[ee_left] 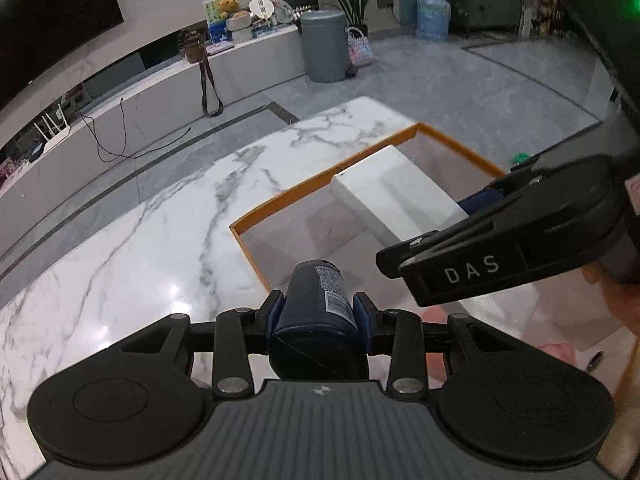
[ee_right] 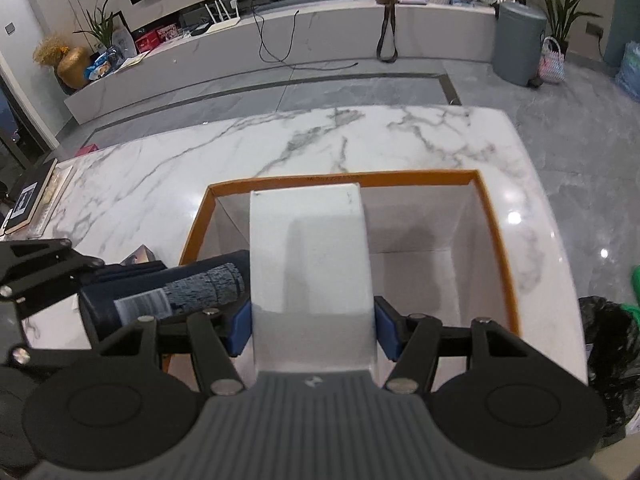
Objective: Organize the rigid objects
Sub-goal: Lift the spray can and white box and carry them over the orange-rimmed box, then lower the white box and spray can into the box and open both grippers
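While the left hand-held gripper [ee_left: 319, 314] clamps a dark bottle [ee_left: 316, 312] at the orange-rimmed box's [ee_right: 496, 236] near-left corner over the counter [ee_right: 280, 140], the right hand-held gripper [ee_right: 312, 330] grips a white box [ee_right: 308, 248] above its middle; so close together, both may collide or catch the rim.

A glossy, grey-veined marble tabletop [ee_right: 280, 148] is seen beneath a matt cardboard box [ee_right: 496, 232] edged in orange. A smooth matt white carton [ee_right: 308, 248] and a dark plastic tube [ee_left: 316, 312] with a printed label are shown between blue rubbery pads [ee_right: 240, 320].
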